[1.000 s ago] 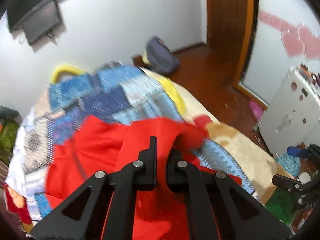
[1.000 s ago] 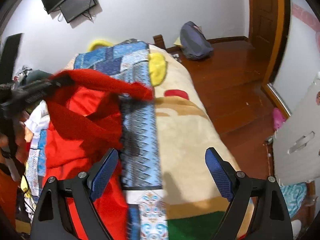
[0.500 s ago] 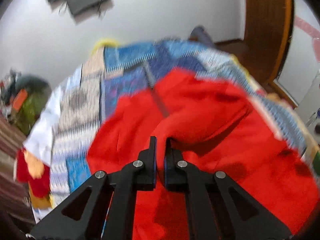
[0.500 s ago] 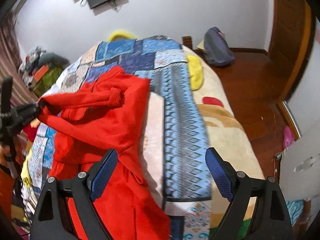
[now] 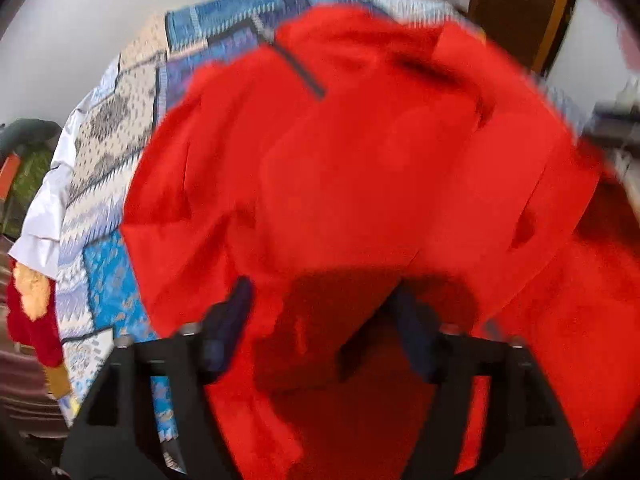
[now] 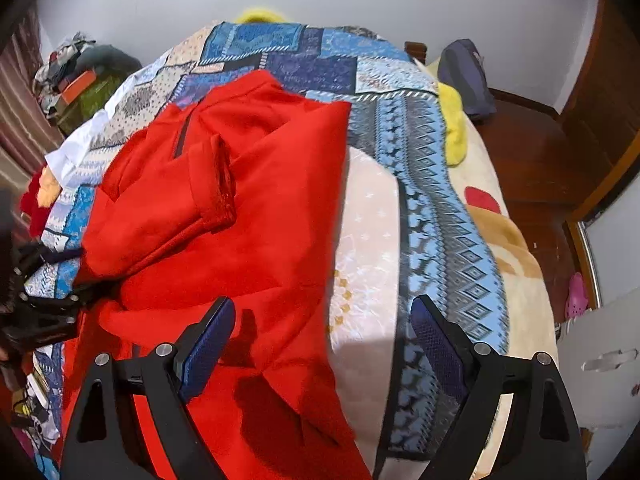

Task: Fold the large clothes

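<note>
A large red garment [image 6: 248,216] lies spread on the bed, one sleeve [image 6: 212,176] folded across its chest and a dark zipper [image 6: 181,136] near the collar. In the left wrist view the red garment [image 5: 360,168] fills most of the frame, blurred. My left gripper [image 5: 320,316] is open, its jaws wide apart just above the cloth, holding nothing. It also shows at the left edge of the right wrist view [image 6: 36,300]. My right gripper [image 6: 320,340] is open and empty, hovering over the garment's lower right part.
A blue patterned patchwork quilt [image 6: 320,64] and a cream blanket [image 6: 516,280] cover the bed. A yellow plush [image 6: 452,128] and a dark bag [image 6: 464,72] lie at the far right. Cluttered piles [image 6: 76,80] stand at the left, a white cabinet [image 6: 600,360] at the right.
My left gripper carried the red sleeve across the garment, laid it down and opened, letting go. The right gripper stayed open and moved over the garment.
</note>
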`<state>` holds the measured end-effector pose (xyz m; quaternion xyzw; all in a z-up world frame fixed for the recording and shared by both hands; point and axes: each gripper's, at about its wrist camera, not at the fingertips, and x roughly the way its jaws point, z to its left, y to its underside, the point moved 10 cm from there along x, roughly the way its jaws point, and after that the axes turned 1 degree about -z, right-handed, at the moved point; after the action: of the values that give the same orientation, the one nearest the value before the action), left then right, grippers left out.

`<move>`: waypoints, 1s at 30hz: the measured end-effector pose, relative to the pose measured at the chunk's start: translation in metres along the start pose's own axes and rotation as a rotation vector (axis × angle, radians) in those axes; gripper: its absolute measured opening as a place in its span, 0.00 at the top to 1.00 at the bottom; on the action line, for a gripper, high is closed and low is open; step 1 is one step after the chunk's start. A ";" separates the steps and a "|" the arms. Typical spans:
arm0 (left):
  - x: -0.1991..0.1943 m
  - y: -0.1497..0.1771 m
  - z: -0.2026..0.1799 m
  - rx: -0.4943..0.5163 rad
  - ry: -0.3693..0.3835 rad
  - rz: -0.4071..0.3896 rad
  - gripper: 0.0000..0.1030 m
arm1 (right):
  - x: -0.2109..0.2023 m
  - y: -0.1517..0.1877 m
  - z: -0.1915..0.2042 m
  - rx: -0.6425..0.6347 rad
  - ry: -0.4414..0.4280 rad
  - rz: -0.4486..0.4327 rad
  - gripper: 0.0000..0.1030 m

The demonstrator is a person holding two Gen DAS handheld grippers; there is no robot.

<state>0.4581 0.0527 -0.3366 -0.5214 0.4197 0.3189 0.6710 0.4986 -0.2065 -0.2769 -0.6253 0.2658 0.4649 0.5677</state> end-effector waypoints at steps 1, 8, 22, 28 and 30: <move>-0.003 -0.009 -0.003 -0.024 0.024 -0.025 0.24 | 0.005 0.001 0.001 -0.007 0.002 0.008 0.14; 0.027 -0.063 -0.046 -0.033 0.081 -0.031 0.22 | 0.038 0.024 -0.001 -0.050 0.023 0.109 0.14; -0.010 -0.097 -0.037 -0.019 0.037 -0.179 0.93 | 0.042 0.038 0.007 -0.128 0.051 0.113 0.12; -0.075 -0.094 0.043 -0.141 -0.020 -0.296 0.93 | 0.040 0.035 0.007 -0.111 0.068 0.139 0.12; -0.082 -0.082 0.070 -0.179 -0.031 -0.291 0.93 | 0.035 0.031 0.011 -0.106 0.053 0.131 0.12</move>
<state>0.5085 0.1000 -0.2207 -0.6294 0.2991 0.2628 0.6674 0.4838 -0.1955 -0.3210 -0.6480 0.2960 0.4977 0.4948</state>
